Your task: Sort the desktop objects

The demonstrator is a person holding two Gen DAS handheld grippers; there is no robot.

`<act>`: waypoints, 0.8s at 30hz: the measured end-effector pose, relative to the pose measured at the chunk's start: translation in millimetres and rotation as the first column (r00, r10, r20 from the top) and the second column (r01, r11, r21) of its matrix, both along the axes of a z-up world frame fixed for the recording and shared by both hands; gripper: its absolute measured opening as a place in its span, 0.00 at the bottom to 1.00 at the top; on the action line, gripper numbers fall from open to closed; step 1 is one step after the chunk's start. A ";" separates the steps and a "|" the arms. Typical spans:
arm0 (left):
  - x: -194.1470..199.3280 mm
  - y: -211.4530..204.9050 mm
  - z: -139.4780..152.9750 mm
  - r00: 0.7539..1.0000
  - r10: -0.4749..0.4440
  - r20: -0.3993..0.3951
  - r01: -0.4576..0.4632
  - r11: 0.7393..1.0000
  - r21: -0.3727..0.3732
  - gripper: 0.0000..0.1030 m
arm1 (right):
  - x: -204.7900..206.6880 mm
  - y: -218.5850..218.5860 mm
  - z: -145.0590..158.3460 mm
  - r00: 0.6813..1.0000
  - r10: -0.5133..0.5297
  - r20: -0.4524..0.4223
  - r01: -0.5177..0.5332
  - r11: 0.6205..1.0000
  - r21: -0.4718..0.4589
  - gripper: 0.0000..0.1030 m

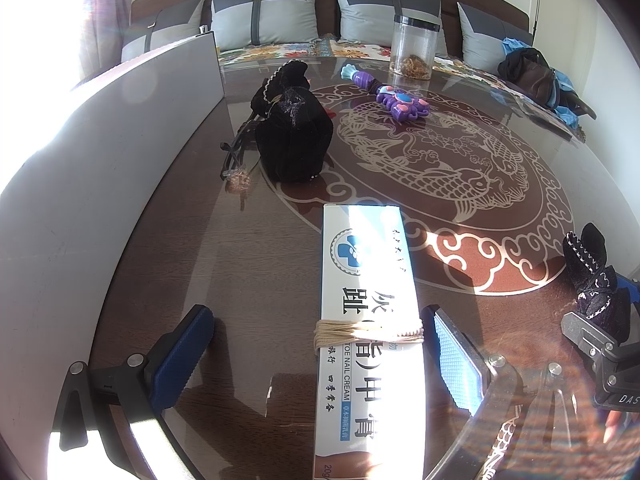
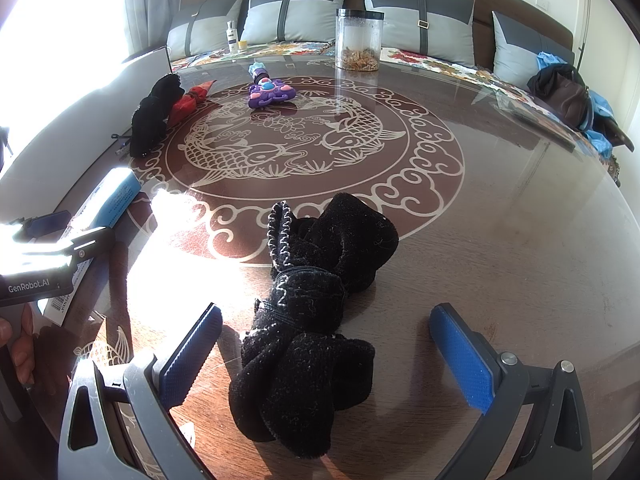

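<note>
A white toe-nail-cream box (image 1: 368, 320) wrapped with string lies on the glass table between the fingers of my left gripper (image 1: 320, 348), which is open around it. A black knotted cloth (image 2: 312, 332) lies between the fingers of my right gripper (image 2: 326, 356), which is open. The same cloth shows at the right edge of the left wrist view (image 1: 596, 280). A black velvet pouch (image 1: 294, 128) stands at the far left. A purple toy (image 1: 386, 96) lies beyond it. The box also shows at the left of the right wrist view (image 2: 116, 196).
A clear jar (image 1: 414, 46) with a black lid stands at the table's far edge. A white board (image 1: 120, 140) runs along the left side. A red cloth (image 2: 188, 102) lies beside the pouch. A sofa with grey cushions (image 2: 296, 12) and a dark bag (image 2: 564, 92) are behind.
</note>
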State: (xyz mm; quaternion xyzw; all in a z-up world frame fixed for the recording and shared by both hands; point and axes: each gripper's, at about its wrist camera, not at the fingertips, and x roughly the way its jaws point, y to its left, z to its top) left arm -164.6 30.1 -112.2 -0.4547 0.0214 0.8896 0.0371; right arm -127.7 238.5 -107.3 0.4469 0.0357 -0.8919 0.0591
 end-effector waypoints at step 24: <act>35.4 3.4 61.9 0.974 -0.225 0.018 0.222 0.969 0.106 0.42 | -9.3 -6.4 46.7 0.982 0.081 0.168 -0.081 0.997 -0.010 0.32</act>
